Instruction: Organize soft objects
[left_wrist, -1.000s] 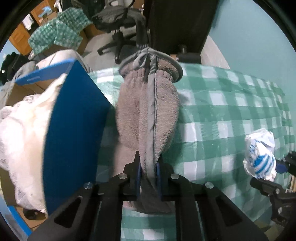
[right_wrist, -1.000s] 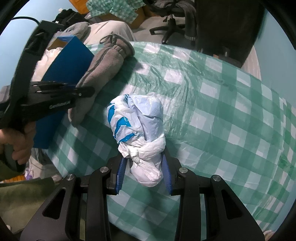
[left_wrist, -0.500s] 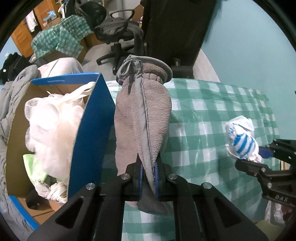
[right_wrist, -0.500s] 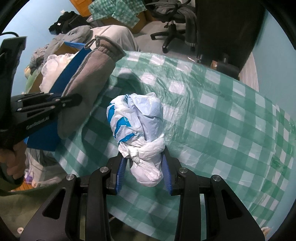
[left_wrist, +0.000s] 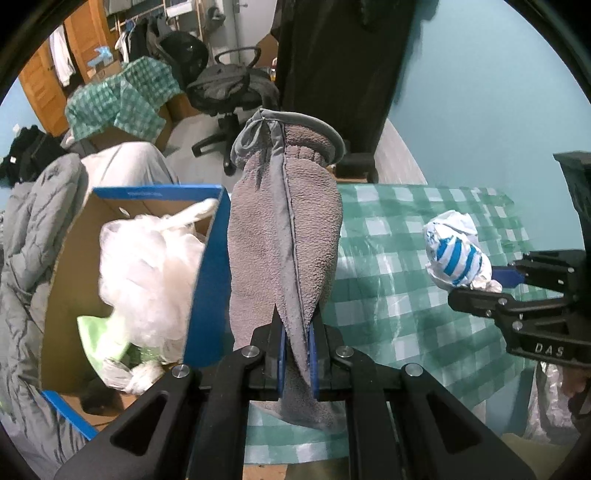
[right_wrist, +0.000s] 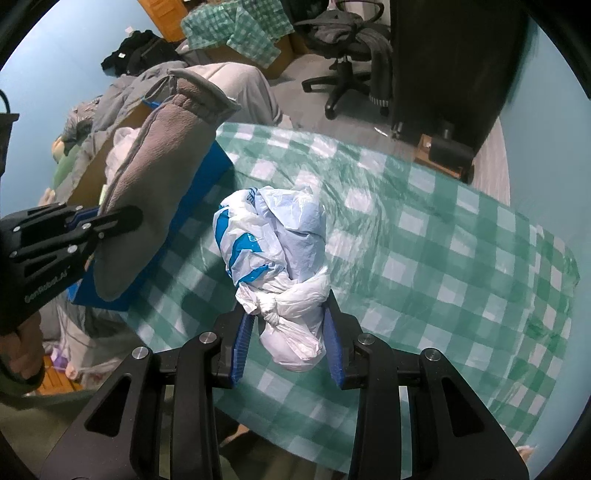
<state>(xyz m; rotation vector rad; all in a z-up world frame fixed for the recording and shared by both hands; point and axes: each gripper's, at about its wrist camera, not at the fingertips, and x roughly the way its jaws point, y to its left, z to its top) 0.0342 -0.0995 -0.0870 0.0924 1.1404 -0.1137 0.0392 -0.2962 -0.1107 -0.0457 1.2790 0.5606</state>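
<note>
Both loads just came up off the counter (right_wrist: 424, 236) next to the blue box (left_wrist: 207, 280), so dropping in looks next. My left gripper (left_wrist: 295, 347) pinches the grey mitt (left_wrist: 284, 236); my right gripper (right_wrist: 286, 345) clamps the knotted bag (right_wrist: 275, 254). Only the left view shows the box's contents.

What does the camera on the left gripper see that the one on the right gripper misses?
Only the left wrist view looks down into the blue cardboard box, showing the white plastic bags inside. Only the right wrist view shows the bare hand gripping the left tool. Both show the grey mitt clamped in the left gripper, the knotted bag in the right gripper, and the checked tablecloth.
</note>
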